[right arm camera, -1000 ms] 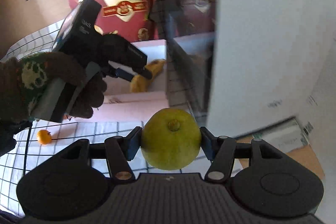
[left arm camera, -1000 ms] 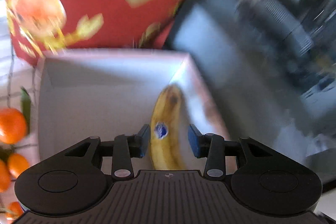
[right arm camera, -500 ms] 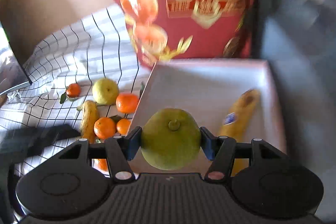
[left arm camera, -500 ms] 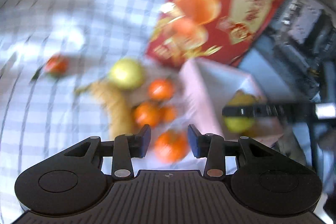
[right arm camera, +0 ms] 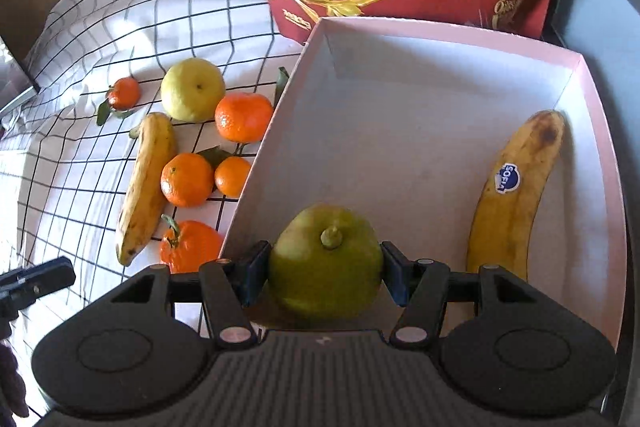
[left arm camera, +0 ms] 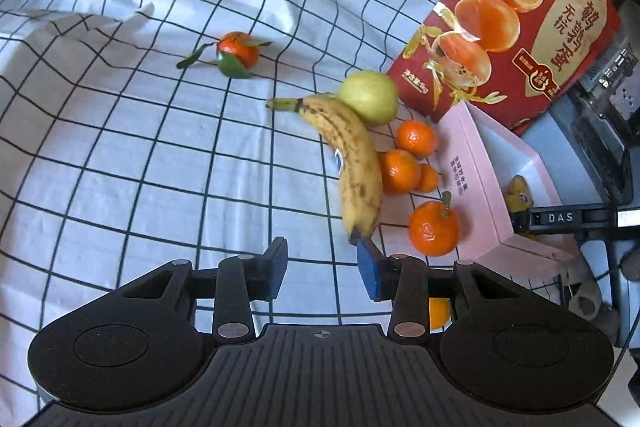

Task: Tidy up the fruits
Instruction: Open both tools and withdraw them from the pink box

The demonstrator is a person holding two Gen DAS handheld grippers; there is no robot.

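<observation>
Left wrist view first: a second ago it looked down into the pink box at a banana, and now it looks at the checked cloth (left arm camera: 120, 155) with loose fruit on it. The left gripper (left arm camera: 322, 269) is partly open and holds nothing — its blue pads are apart, with only cloth between them. The tip of a spotty banana (left arm camera: 352, 163) sits just by the right-hand pad; I cannot tell if they touch. Beside that banana lie a yellow-green fruit (left arm camera: 370, 97) and four oranges (left arm camera: 434, 229), close to the side of the pink box (left arm camera: 476, 187). One more orange with leaves (left arm camera: 237, 49) lies apart on the cloth. A red carton (left arm camera: 516, 19) stands behind the box.

In the right wrist view, a second ago the box was far off and a gloved hand with the other gripper was in front. Now the camera looks straight down into the box. The right gripper (right arm camera: 325, 275) is closed on a green fruit (right arm camera: 326, 267) — both pads press its sides, just as before. The green fruit hangs over the box floor near the front-left corner. A second banana (right arm camera: 516, 195) with a blue sticker lies inside the box, along its right wall.
</observation>
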